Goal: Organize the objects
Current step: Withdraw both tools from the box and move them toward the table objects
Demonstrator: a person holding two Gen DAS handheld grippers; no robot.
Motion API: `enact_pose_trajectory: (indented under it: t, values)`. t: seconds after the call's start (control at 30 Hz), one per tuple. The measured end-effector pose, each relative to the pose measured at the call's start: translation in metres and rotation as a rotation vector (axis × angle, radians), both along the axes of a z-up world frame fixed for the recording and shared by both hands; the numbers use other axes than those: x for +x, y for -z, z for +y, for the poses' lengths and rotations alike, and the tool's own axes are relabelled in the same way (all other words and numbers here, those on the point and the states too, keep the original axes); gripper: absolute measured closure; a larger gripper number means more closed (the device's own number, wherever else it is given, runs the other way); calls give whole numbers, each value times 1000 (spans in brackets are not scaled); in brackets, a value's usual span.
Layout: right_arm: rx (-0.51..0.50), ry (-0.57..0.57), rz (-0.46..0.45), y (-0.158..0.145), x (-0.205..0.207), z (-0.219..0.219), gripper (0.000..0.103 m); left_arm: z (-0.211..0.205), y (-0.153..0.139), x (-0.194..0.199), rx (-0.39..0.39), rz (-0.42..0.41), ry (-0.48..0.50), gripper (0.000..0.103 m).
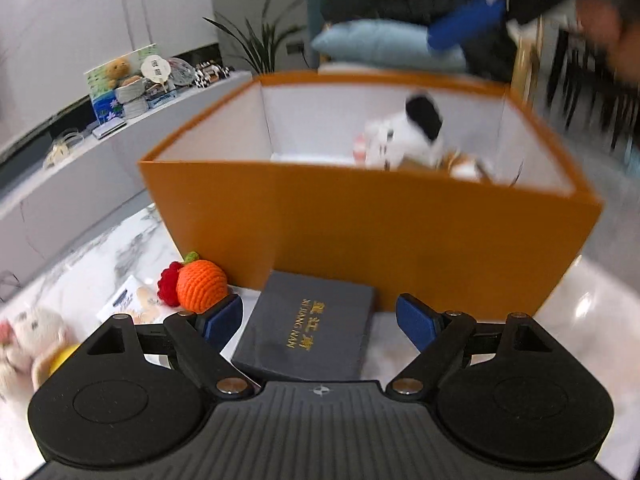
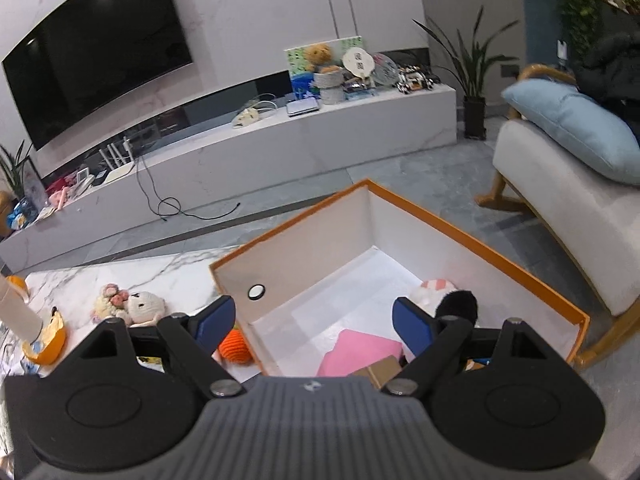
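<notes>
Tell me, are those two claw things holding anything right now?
No, nothing is held. The left gripper is open, its fingers either side of the dark box without touching it. The right gripper is open and empty above the orange bin.

Living room interior seen over a white marble-patterned tabletop (image 2: 132, 268) that lies below and left of the tongs. Ahead and to the left, a large dark television (image 2: 96, 52) hangs on a pale marble-look wall (image 2: 256, 16), with ceiling light reflected in its top corner. Beneath it runs a long, low white media bench (image 2: 280, 156) cluttered with small items; a black cable (image 2: 176, 204) trails down to the grey tiled floor (image 2: 420, 176). A tall potted plant (image 2: 472, 68) stands at the bench's right end. Far right, a cream armchair (image 2: 568, 208) with wooden legs holds a light blue cushion (image 2: 576, 128).
</notes>
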State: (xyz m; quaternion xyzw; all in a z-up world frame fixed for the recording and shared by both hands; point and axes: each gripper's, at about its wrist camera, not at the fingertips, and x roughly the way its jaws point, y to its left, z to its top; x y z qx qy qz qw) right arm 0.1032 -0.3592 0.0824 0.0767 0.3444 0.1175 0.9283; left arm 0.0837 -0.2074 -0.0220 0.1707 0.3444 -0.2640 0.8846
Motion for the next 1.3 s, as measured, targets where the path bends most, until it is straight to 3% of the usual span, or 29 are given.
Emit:
enact_pose_trajectory:
  t: [0.13, 0.2, 0.33, 0.53, 0.7, 1.03, 1.3]
  values:
    - [7, -6, -2, -1, 0, -1, 17, -9, 15, 13, 63, 45, 15, 1]
    - [7, -13, -1, -1, 0, 0, 17, -10, 23, 20, 89, 88, 11, 4]
    - [3, -30, 6, 0, 1, 4, 17, 6, 24, 19, 36, 108, -6, 7]
    - [14, -82, -12, -1, -5, 13, 17, 31, 25, -5, 32, 113, -36, 7]
    - [6, -137, -22, 0, -9, 30, 17, 64, 28, -18, -39, 177, -112, 11]
    - [-61, -256, -24, 9, -17, 83, 17, 122, 28, -45, -43, 158, -170, 11]
    - [-159, -333, -5, 32, -14, 130, 17, 140, 33, -44, -61, 131, -223, 5]
